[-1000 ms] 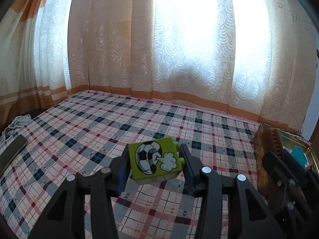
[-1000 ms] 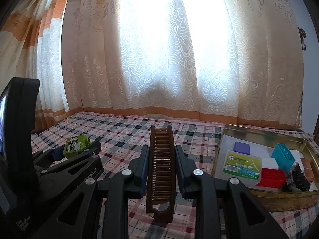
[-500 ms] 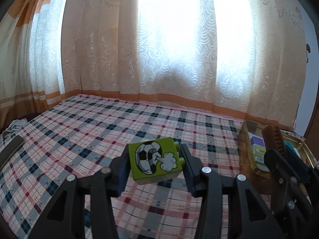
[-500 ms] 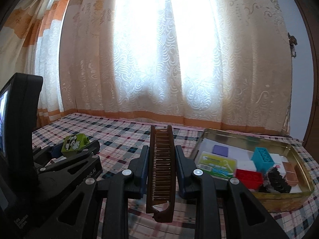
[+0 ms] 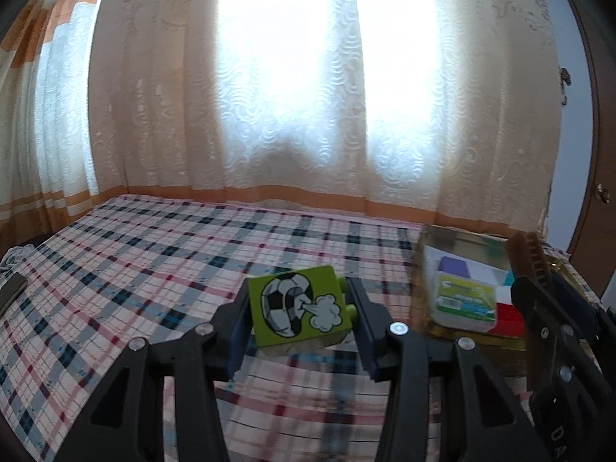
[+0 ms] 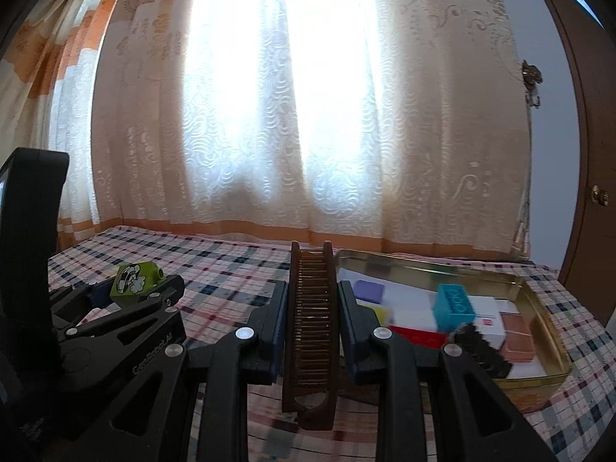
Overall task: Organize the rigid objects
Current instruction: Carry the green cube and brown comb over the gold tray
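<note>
My left gripper (image 5: 298, 310) is shut on a green block with a football picture (image 5: 296, 308) and holds it above the checked cloth. The block also shows in the right wrist view (image 6: 136, 279). My right gripper (image 6: 312, 308) is shut on a brown comb (image 6: 312, 323), held upright above the cloth, just left of the gold metal tin (image 6: 539, 377). The tin also shows in the left wrist view (image 5: 462, 242), with the comb (image 5: 525, 258) over it at the right.
The tin holds several items: a purple block (image 6: 369, 290), a teal block (image 6: 454, 306), a red block (image 6: 415, 337), a white packet (image 5: 462, 300) and a black object (image 6: 481, 350). A dark flat object (image 5: 11, 290) lies at the cloth's left edge. Curtains hang behind.
Both grippers have swung right towards the tin, holding their objects. The tin now sits closer to centre and shows more in both views.
</note>
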